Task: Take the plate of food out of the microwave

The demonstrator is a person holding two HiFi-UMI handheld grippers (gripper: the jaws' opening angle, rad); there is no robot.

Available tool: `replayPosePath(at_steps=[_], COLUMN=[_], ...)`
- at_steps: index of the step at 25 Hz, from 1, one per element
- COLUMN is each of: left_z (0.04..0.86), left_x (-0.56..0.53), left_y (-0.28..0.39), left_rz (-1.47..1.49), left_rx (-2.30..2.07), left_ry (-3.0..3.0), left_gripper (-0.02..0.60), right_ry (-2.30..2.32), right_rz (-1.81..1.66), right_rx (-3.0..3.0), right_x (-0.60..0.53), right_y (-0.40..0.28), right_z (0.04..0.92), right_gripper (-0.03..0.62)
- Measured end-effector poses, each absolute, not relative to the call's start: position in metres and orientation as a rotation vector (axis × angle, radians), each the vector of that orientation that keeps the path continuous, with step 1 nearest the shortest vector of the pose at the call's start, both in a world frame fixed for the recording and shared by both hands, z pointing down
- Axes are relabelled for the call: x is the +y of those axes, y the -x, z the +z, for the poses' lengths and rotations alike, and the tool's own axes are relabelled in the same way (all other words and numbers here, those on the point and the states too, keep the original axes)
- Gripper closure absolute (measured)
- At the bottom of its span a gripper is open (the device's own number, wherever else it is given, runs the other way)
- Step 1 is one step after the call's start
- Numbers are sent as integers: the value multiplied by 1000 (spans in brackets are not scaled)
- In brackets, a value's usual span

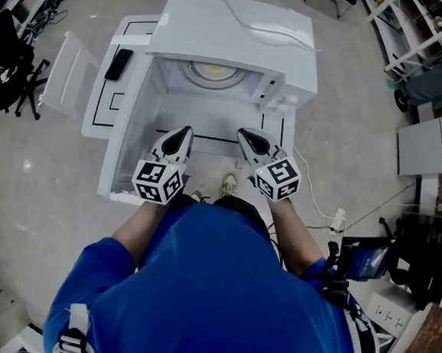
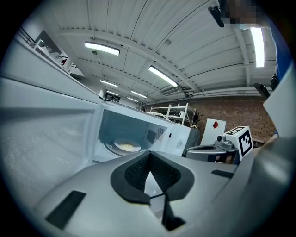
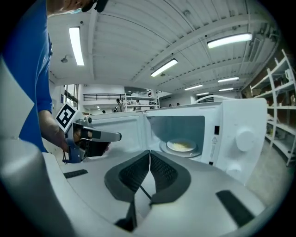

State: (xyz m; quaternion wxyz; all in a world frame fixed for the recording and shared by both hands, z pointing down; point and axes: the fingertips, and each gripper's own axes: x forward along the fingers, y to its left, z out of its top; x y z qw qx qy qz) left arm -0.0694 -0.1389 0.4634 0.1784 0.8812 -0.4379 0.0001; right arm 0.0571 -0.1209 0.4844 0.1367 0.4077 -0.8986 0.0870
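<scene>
A white microwave (image 1: 240, 43) is seen on a white desk (image 1: 134, 26) marked with black lines. Its door (image 1: 126, 137) is swung wide to the left, just beside the left hand-held gripper (image 1: 180, 136). A flat black object (image 1: 118, 64) is laid on the desk left of the microwave, and a white cable (image 1: 250, 24) is draped across its top. A pale plate (image 1: 213, 71) with a low heap of yellowish food is set on the round turntable, deep in the cavity. The left hand-held gripper and the right hand-held gripper (image 1: 249, 136) are held side by side at the near mouth of the cavity, each clenched on nothing. The plate is found farther in, apart from both.
</scene>
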Motion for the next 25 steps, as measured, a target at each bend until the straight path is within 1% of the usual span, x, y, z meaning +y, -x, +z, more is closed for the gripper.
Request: replayPosePath(at_steps=[7, 17, 25], left_z=[470, 488, 509], left_x=[-176, -227, -250], left_y=[56, 29, 28], left_rz=[92, 189, 282], left_rx=[-1330, -1337, -1341], left_ry=[-2518, -2544, -2528], left_gripper=[572, 572, 572], right_ry=[-1092, -1066, -1025], right_rz=[220, 244, 274], right_rx=[-2620, -2616, -2606], right_x=[-153, -184, -195], right_y=[-61, -68, -57], right_z=[490, 506, 520], right_gripper=[597, 597, 597])
